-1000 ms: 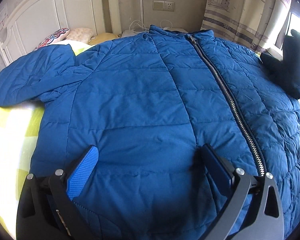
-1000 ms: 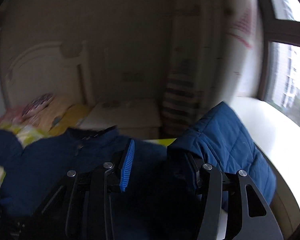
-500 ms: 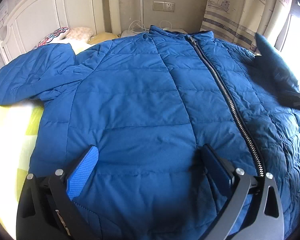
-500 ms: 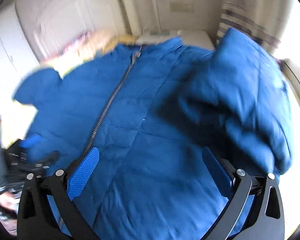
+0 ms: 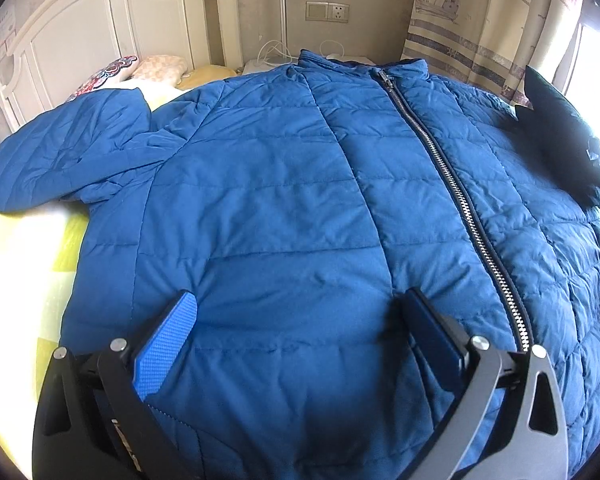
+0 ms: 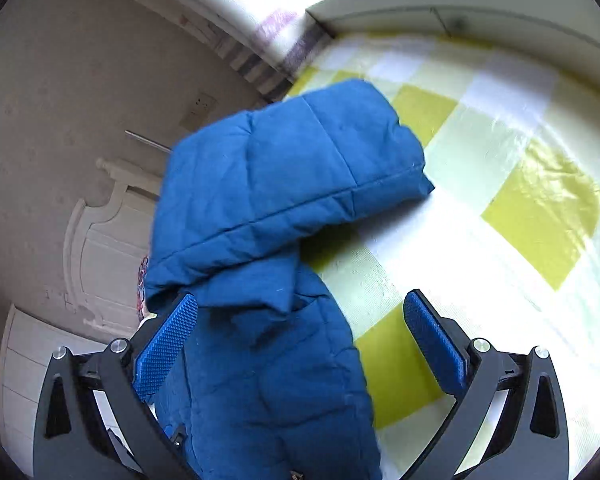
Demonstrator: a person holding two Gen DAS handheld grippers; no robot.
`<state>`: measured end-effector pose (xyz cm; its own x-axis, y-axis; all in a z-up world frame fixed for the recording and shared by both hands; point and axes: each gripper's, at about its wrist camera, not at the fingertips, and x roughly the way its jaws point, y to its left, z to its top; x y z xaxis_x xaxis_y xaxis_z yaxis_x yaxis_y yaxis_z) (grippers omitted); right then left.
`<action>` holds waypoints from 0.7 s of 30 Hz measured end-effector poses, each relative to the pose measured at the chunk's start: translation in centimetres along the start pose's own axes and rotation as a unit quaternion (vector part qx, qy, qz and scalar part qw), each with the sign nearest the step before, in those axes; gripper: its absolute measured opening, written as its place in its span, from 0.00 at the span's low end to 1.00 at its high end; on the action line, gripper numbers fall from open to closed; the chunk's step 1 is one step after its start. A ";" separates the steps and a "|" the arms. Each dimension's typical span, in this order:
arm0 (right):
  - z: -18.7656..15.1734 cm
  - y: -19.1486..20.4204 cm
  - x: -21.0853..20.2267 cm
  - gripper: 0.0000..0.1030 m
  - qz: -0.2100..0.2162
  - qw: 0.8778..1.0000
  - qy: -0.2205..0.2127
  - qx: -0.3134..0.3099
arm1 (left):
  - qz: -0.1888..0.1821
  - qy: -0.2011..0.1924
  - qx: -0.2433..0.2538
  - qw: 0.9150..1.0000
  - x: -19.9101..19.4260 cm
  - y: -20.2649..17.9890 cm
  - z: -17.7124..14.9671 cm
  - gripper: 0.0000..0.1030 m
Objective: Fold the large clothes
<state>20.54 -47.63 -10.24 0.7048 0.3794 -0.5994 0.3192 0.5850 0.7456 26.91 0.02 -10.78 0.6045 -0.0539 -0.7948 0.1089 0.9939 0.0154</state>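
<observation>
A large blue quilted jacket (image 5: pixel 284 208) lies front up on the bed, zipper (image 5: pixel 456 196) closed, collar toward the headboard. Its left sleeve (image 5: pixel 64 148) stretches out to the left. My left gripper (image 5: pixel 300 336) is open and hovers low over the jacket's lower front, holding nothing. In the right wrist view the other sleeve (image 6: pixel 284 172) lies bent back over itself on the yellow-checked bedsheet (image 6: pixel 520 200). My right gripper (image 6: pixel 300 328) is open just above that sleeve, empty. The same sleeve shows as a dark raised fold at the right edge of the left wrist view (image 5: pixel 560 140).
A white headboard (image 5: pixel 100 28) and pillows (image 5: pixel 148 72) stand beyond the jacket. A nightstand with cables (image 5: pixel 276 60), a wall socket (image 5: pixel 326 11) and a patterned curtain (image 5: pixel 480 28) are at the back. A white window ledge (image 6: pixel 480 0) runs along the bed's right side.
My right gripper has let go of the sleeve, opened and swung to look down at it on the sheet. The sleeve dropped lower at the jacket's right side. My left gripper stayed still.
</observation>
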 end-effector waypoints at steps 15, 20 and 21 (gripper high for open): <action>-2.5 19.7 2.7 0.47 -0.080 0.916 -0.177 -0.351 | -0.004 0.000 -0.002 1.000 0.0 -0.1 0.0 0.98; -14.0 28.9 6.0 0.54 0.019 0.825 -0.042 -0.563 | -0.006 -0.001 -0.004 1.000 0.0 0.0 0.0 0.98; -16.1 29.6 6.3 0.69 0.031 0.809 -0.026 -0.586 | -0.007 -0.002 -0.005 1.000 0.0 0.0 0.0 0.98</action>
<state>24.27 -16.39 3.42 0.7320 0.4213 -0.5354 -0.5163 0.8558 -0.0323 26.89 0.04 -10.76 0.6054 -0.0689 -0.7929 0.1099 0.9939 -0.0024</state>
